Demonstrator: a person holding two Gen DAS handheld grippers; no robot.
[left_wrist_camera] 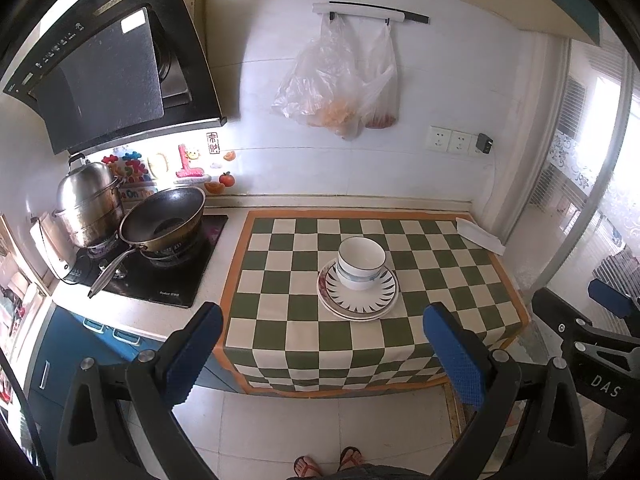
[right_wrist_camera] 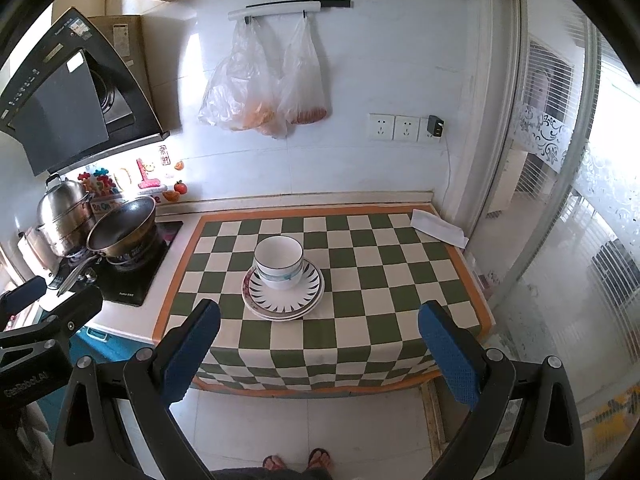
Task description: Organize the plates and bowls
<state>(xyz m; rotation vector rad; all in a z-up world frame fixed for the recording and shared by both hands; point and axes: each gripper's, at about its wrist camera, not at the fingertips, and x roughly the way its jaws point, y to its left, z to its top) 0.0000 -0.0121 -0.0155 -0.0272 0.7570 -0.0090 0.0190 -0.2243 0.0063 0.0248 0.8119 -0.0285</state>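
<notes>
White bowls point(left_wrist_camera: 361, 262) with a blue band are nested and stand upright on a stack of plates point(left_wrist_camera: 360, 298) with a dark leaf pattern, on the green-and-white checkered cloth point(left_wrist_camera: 440, 280). The same bowls point(right_wrist_camera: 279, 261) and plates point(right_wrist_camera: 284, 296) show in the right wrist view. My left gripper point(left_wrist_camera: 322, 320) is open and empty, held back from the counter's front edge, well short of the stack. My right gripper point(right_wrist_camera: 319, 316) is open and empty too, also in front of the counter. The right gripper also shows at the edge of the left wrist view point(left_wrist_camera: 600, 320).
A wok point(left_wrist_camera: 164, 220) and a steel steamer pot point(left_wrist_camera: 88, 208) sit on the stove at the left. A folded white cloth point(left_wrist_camera: 480, 234) lies at the cloth's back right corner. Plastic bags point(left_wrist_camera: 336, 80) hang on the wall. A glass door point(right_wrist_camera: 580, 240) stands at the right.
</notes>
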